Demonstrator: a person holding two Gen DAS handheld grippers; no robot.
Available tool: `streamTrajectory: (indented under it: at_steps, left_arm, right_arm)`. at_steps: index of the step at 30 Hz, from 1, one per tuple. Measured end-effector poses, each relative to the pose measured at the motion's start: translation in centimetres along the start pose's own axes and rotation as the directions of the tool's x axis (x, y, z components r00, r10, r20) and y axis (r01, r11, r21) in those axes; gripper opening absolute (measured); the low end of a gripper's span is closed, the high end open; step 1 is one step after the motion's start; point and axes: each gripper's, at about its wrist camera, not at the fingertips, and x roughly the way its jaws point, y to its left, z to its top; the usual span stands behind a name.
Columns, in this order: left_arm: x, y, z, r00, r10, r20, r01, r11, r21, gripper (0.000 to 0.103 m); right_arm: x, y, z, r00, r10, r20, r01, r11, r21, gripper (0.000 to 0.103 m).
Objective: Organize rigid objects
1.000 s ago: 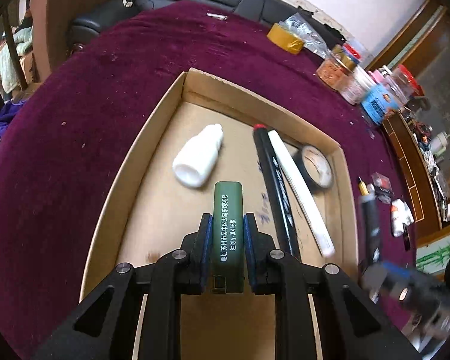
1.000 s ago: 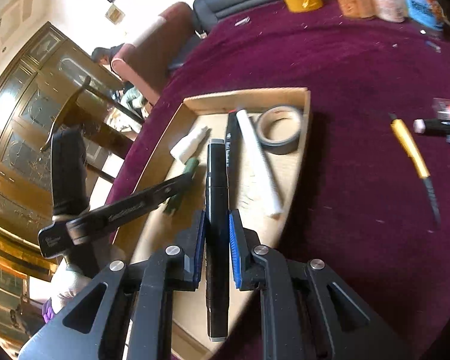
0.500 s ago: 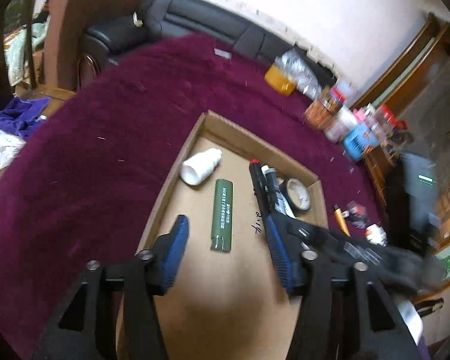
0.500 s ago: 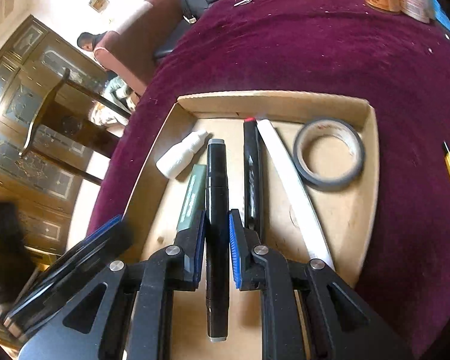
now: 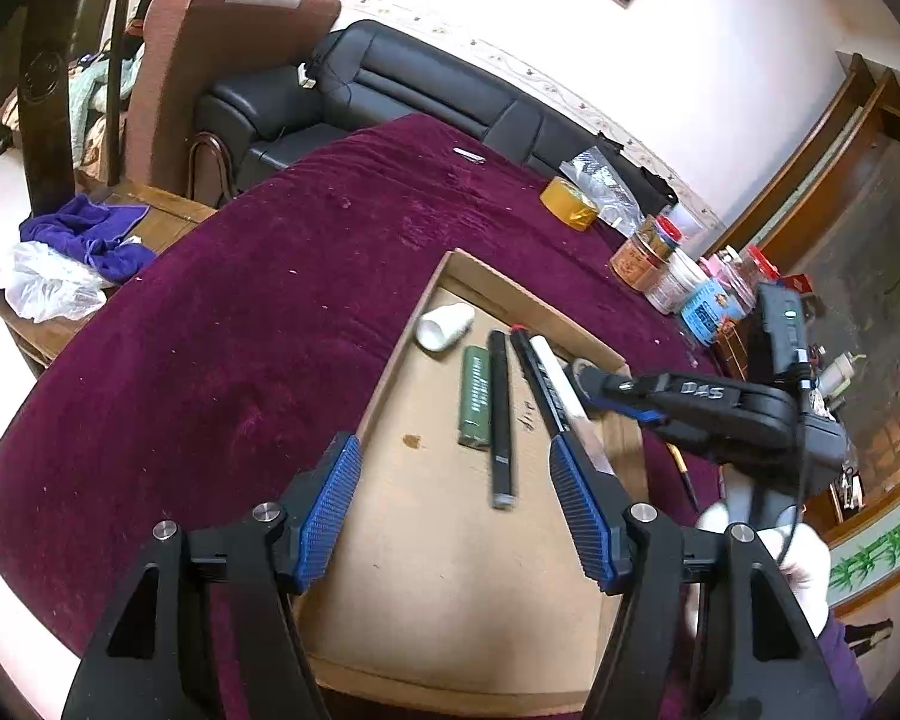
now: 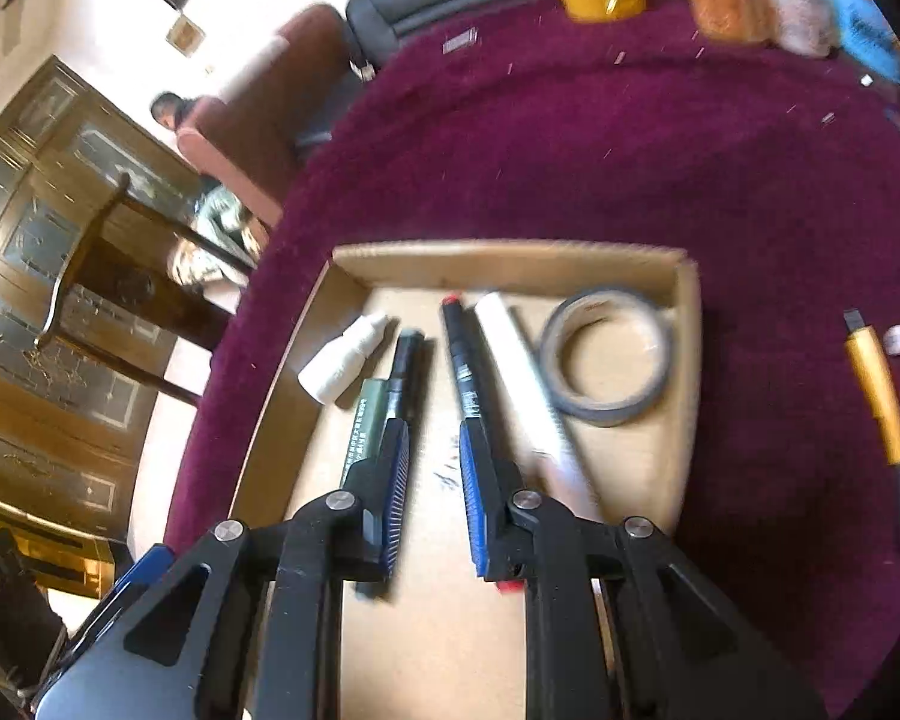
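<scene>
- My left gripper (image 5: pixel 450 441) hangs over the near half of the cardboard tray (image 5: pixel 399 354), its blue-padded jaws opening with nothing between them.
- My right gripper (image 6: pixel 433 429) points down into the same tray, its jaws drawn almost together. Only a narrow strip of tray floor shows in the gap, and nothing is pinched.
- In the left wrist view the right gripper reaches in from the right side, carried by a white-gloved hand (image 5: pixel 798 564).
- The sorted items lie side by side on the tray floor, lengthwise. A white bottle (image 5: pixel 444 327) sits at the far left corner and a green tube (image 5: pixel 474 396) lies next to it.
- A black marker (image 5: pixel 499 414) lies touching or just beside the tube; in the right wrist view its near end runs under the right gripper's left finger.
- Further right are a red-capped black pen (image 5: pixel 537 372) and a white stick (image 5: pixel 555 360), close together.
- A grey tape roll (image 6: pixel 600 417) lies flat in the tray's far right corner.
- Outside the tray, a yellow-handled knife (image 6: pixel 873 384) rests on the purple tablecloth (image 5: pixel 240 330).
- A yellow tape roll (image 5: pixel 567 204) and several jars (image 5: pixel 636 252) stand at the table's far edge.
</scene>
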Motion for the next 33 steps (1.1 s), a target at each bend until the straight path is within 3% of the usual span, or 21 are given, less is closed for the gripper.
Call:
streamTrajectory:
  at_steps: [5,8,9,10,12,13,14,15,16,19,25,30,32,33]
  left_arm:
    - [-1.0,-2.8,-1.2,1.0,-0.029,0.007,0.028,0.998,0.056,0.06]
    - [-1.2,-5.3,-2.2,0.998,-0.067,-0.003,0.067,0.992,0.106,0.06]
    - [-1.0,-6.5,-2.6,0.997,-0.081,-0.013,0.082,0.988,0.134,0.06]
    - [-0.9,-7.3,-2.9,0.996,-0.091,-0.021,0.093,0.984,0.153,0.06]
    - [-0.3,-9.3,-3.6,0.993,-0.106,-0.044,0.112,0.975,0.194,0.06]
    - [0.1,-10.5,-4.0,0.992,-0.114,-0.063,0.125,0.969,0.212,0.06]
    - [0.6,-11.6,-4.4,0.989,-0.123,-0.083,0.138,0.965,0.223,0.06]
    - [1.1,-12.6,-4.8,0.986,-0.13,-0.105,0.151,0.961,0.231,0.06]
    - [1.7,-13.7,-5.2,0.982,-0.135,-0.131,0.164,0.957,0.239,0.06]
    - [3.4,-16.9,-6.7,0.969,-0.144,-0.201,0.195,0.946,0.259,0.06]
    - [6.1,-21.6,-9.7,0.942,-0.115,-0.314,0.207,0.937,0.28,0.06]
    - [8.1,-23.9,-10.1,0.948,-0.036,-0.317,0.15,0.927,0.344,0.06]
    - [9.5,-24.7,-9.6,0.95,-0.002,-0.314,0.121,0.924,0.362,0.06]
    - [10.5,-25.0,-9.3,0.951,0.011,-0.309,0.108,0.925,0.364,0.06]
  right_arm:
    - [-6.0,-3.6,-1.3,0.993,-0.041,0.115,0.042,0.999,-0.005,0.015]
    - [-10.6,-6.3,-2.4,0.967,-0.112,0.227,0.115,0.993,0.001,0.015]
    - [-12.7,-7.4,-3.2,0.944,-0.155,0.29,0.16,0.987,0.007,0.015]
    - [-14.2,-8.1,-3.7,0.923,-0.189,0.334,0.195,0.981,0.016,0.022]
    - [-17.6,-10.3,-5.1,0.856,-0.281,0.434,0.283,0.957,0.063,0.056]
    - [-18.8,-11.4,-5.7,0.822,-0.324,0.469,0.317,0.944,0.097,0.084]
    - [-20.1,-12.9,-6.2,0.776,-0.38,0.503,0.355,0.923,0.149,0.087]
    - [-21.0,-14.3,-6.5,0.75,-0.415,0.516,0.373,0.909,0.188,0.087]
    - [-21.5,-15.6,-6.7,0.739,-0.437,0.513,0.38,0.899,0.219,0.087]
    - [-22.3,-19.8,-6.9,0.731,-0.47,0.496,0.363,0.882,0.301,0.087]
    - [-23.2,-26.0,-8.1,0.672,-0.541,0.506,0.354,0.835,0.422,0.087]
    - [-23.7,-28.6,-10.1,0.637,-0.581,0.506,0.361,0.805,0.47,0.087]
    - [-23.8,-29.5,-10.3,0.658,-0.574,0.487,0.328,0.801,0.501,0.087]
    - [-24.1,-29.6,-10.6,0.649,-0.575,0.499,0.319,0.8,0.508,0.087]
